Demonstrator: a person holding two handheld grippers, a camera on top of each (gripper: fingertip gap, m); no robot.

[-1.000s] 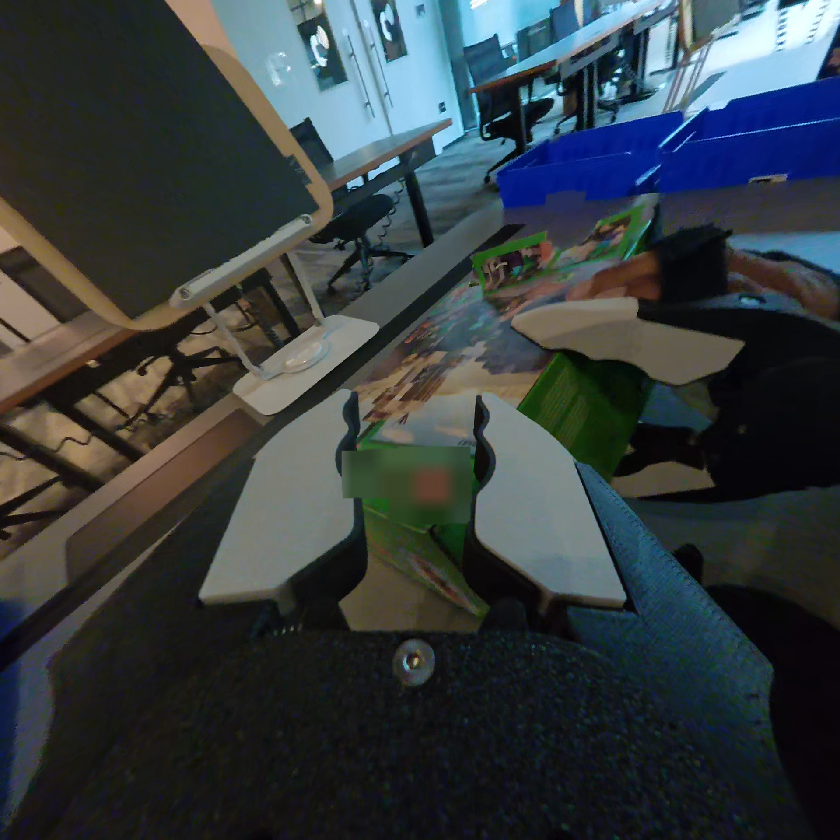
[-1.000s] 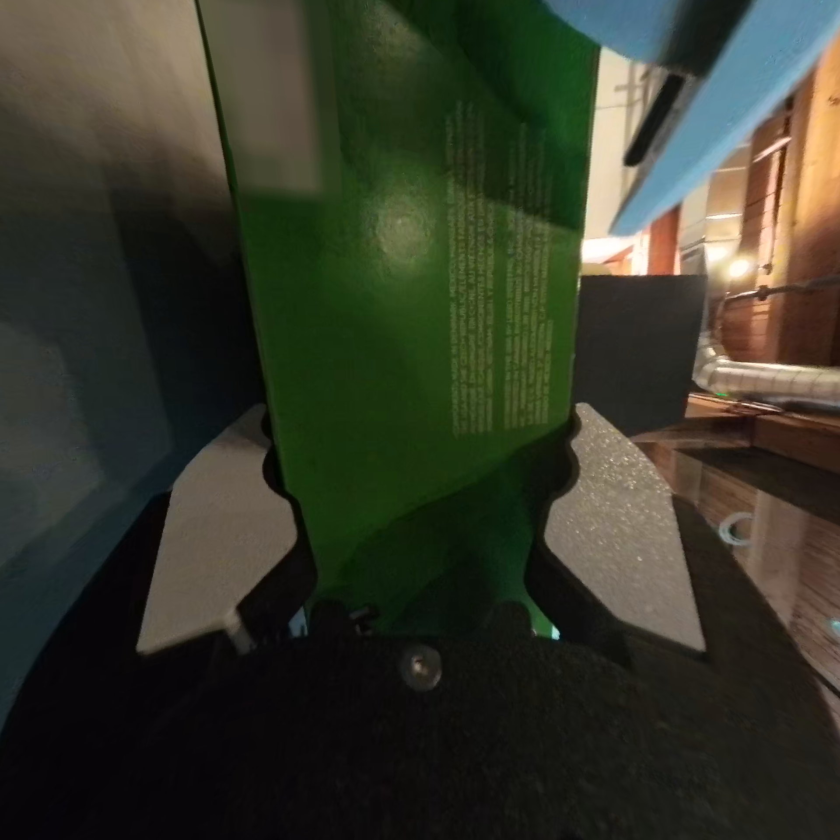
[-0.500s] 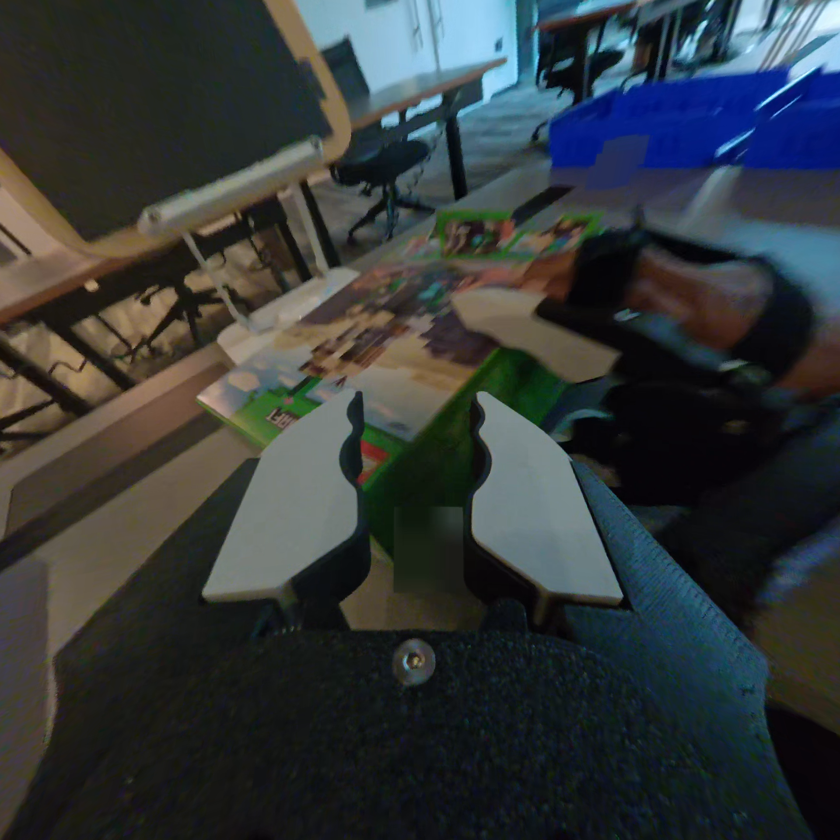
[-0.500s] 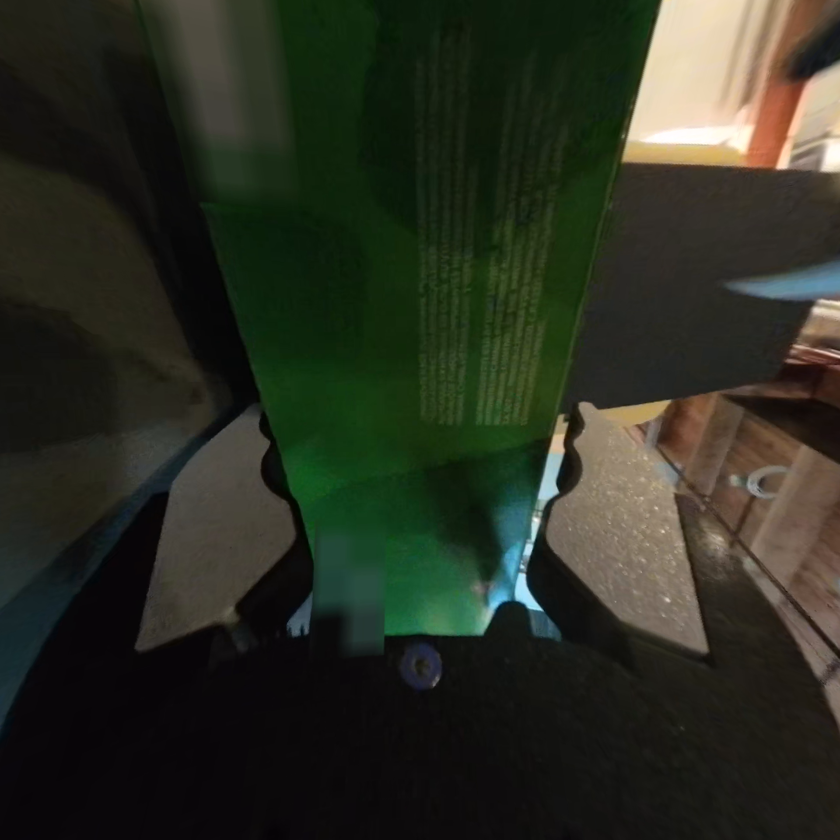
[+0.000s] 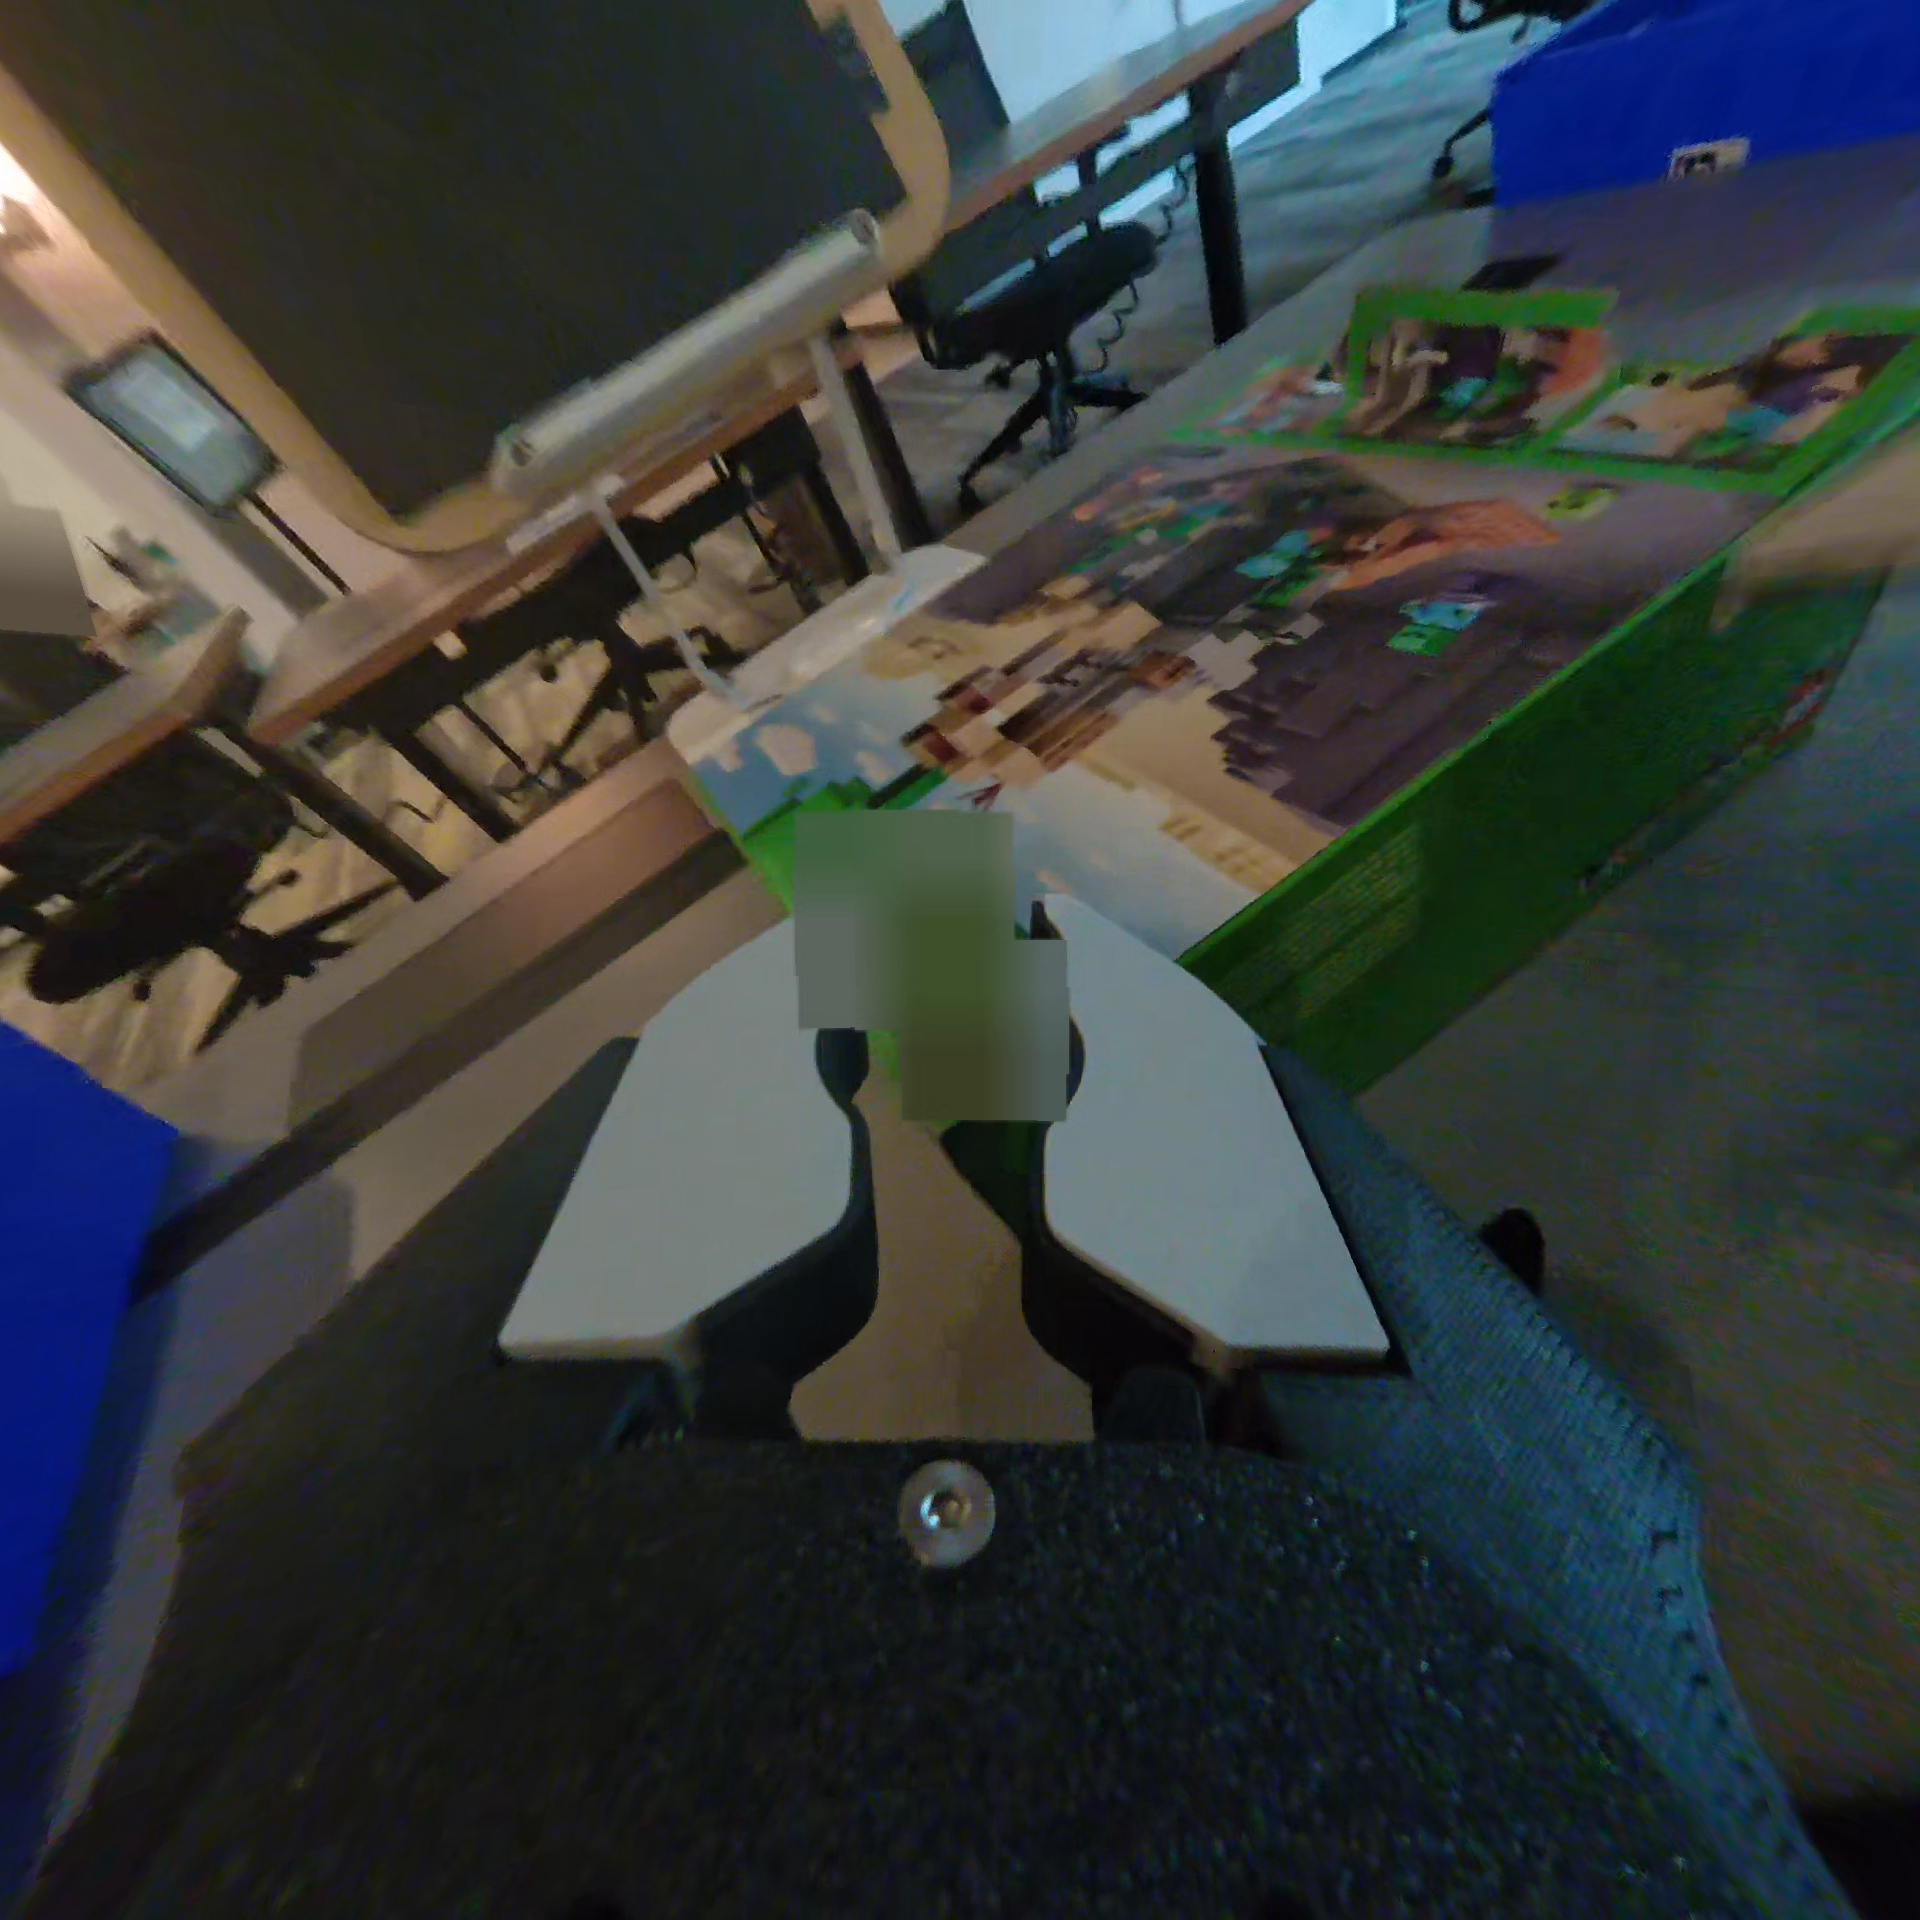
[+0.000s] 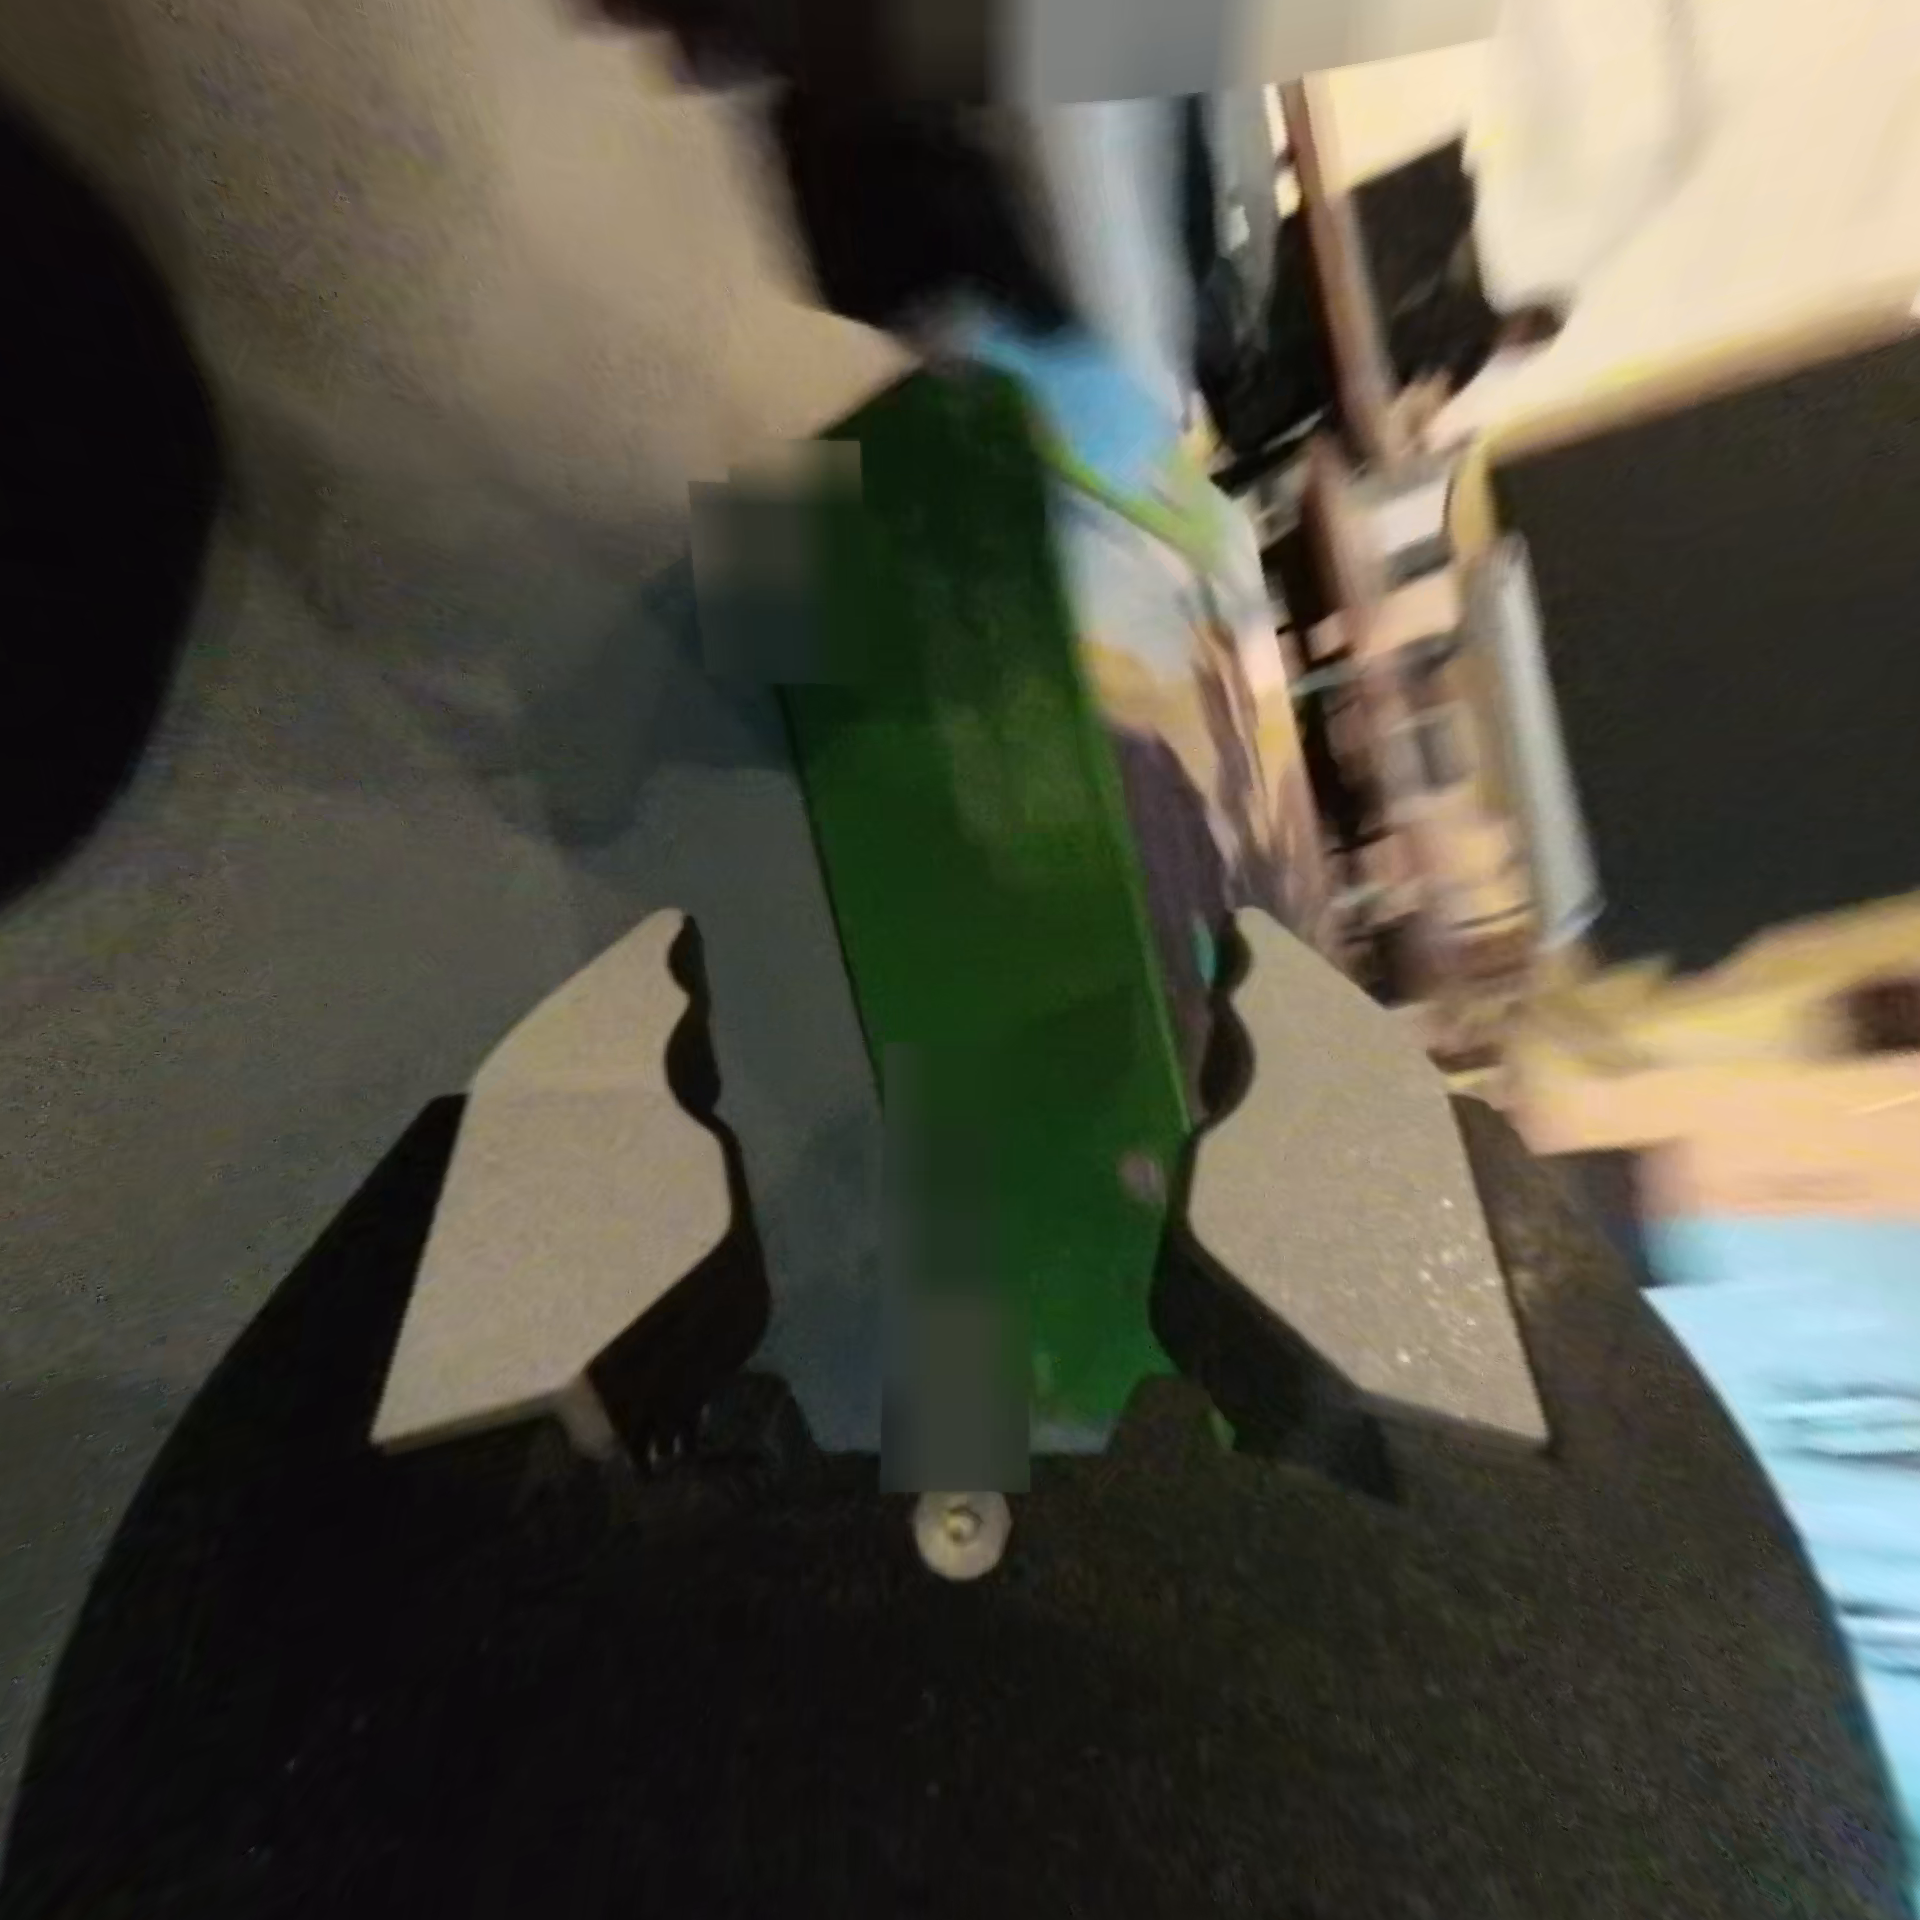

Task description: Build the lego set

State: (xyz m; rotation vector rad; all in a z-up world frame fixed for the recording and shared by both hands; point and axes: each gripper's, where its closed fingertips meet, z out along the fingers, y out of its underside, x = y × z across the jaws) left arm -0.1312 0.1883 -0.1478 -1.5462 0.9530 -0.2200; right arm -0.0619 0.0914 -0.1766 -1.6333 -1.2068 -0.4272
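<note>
Lying flat on a grey, matte tabletop (image 5: 1662, 1039), one lego box (image 5: 1299, 665) of glossy cardboard shows a pixelled printed picture on its top face and plain green side walls. From the left wrist view, going left to right: a blue bin corner (image 5: 62, 1299) at nine o'clock, a dark rounded-corner board with a pale wooden rim (image 5: 914, 156) on a thin white stand at eleven o'clock, wooden desks on black legs and one black office chair (image 5: 1039, 291) at twelve o'clock, the box running from centre toward two o'clock, and a second blue bin (image 5: 1714, 94) at one o'clock.

The left gripper (image 5: 945, 1049) has two flat pale fingers with dark scalloped inner pads, held at a narrow gap, nothing pinched; the box's near corner sits just beyond the tips.

In the blurred right wrist view, the right gripper (image 6: 961, 997) is spread wide astride the box's green side (image 6: 977, 831); its right finger (image 6: 1351, 1195) lies against that edge, while its left one stands clear.
</note>
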